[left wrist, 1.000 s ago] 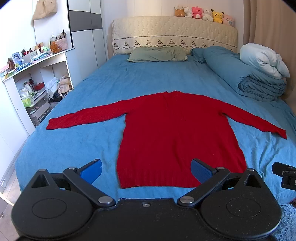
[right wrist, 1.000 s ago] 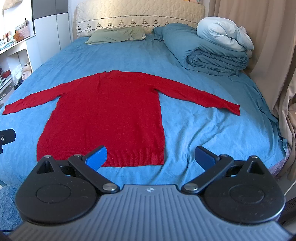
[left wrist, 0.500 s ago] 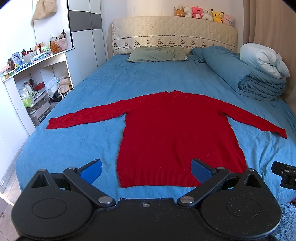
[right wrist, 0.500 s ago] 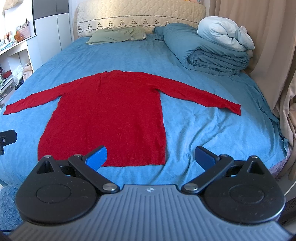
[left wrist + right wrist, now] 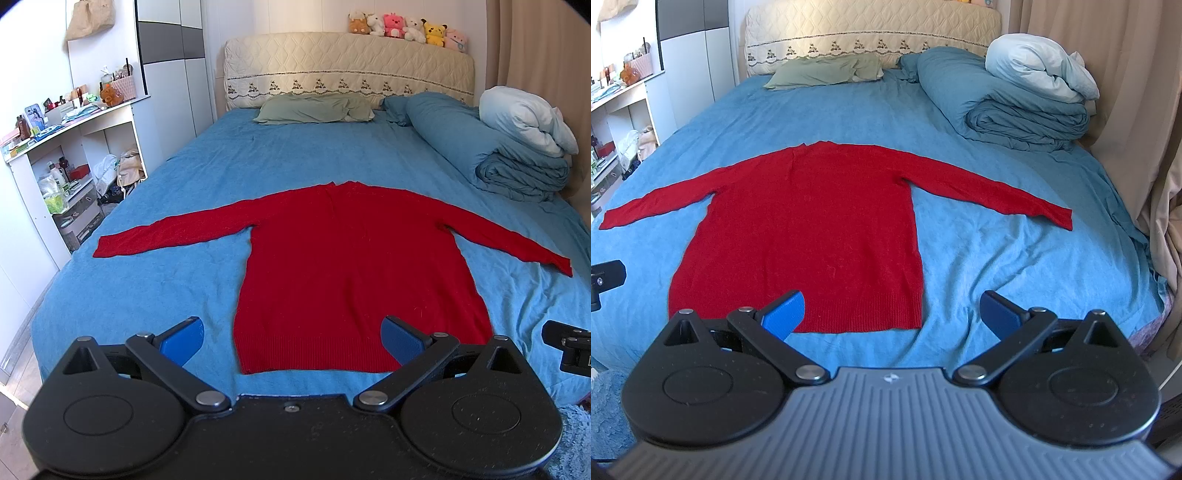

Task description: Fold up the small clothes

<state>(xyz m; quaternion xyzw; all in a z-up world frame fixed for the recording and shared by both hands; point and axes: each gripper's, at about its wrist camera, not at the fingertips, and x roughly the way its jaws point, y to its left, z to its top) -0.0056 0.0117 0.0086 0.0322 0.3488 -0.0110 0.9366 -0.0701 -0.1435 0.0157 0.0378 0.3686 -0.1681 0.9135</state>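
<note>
A red long-sleeved sweater (image 5: 351,266) lies flat on the blue bed (image 5: 155,280), sleeves spread to both sides, hem towards me. It also shows in the right wrist view (image 5: 812,229). My left gripper (image 5: 291,338) is open and empty, held above the near edge of the bed over the hem's left part. My right gripper (image 5: 892,312) is open and empty, over the hem's right corner. Neither touches the sweater.
A folded blue duvet (image 5: 491,151) with a white pillow (image 5: 524,118) lies at the bed's back right. A green pillow (image 5: 314,112) lies by the headboard. White shelves (image 5: 74,162) with clutter stand on the left. A curtain (image 5: 1137,110) hangs on the right.
The right gripper has drifted slightly left, so the sweater sits a little more to the right in its view. The left gripper has barely moved.
</note>
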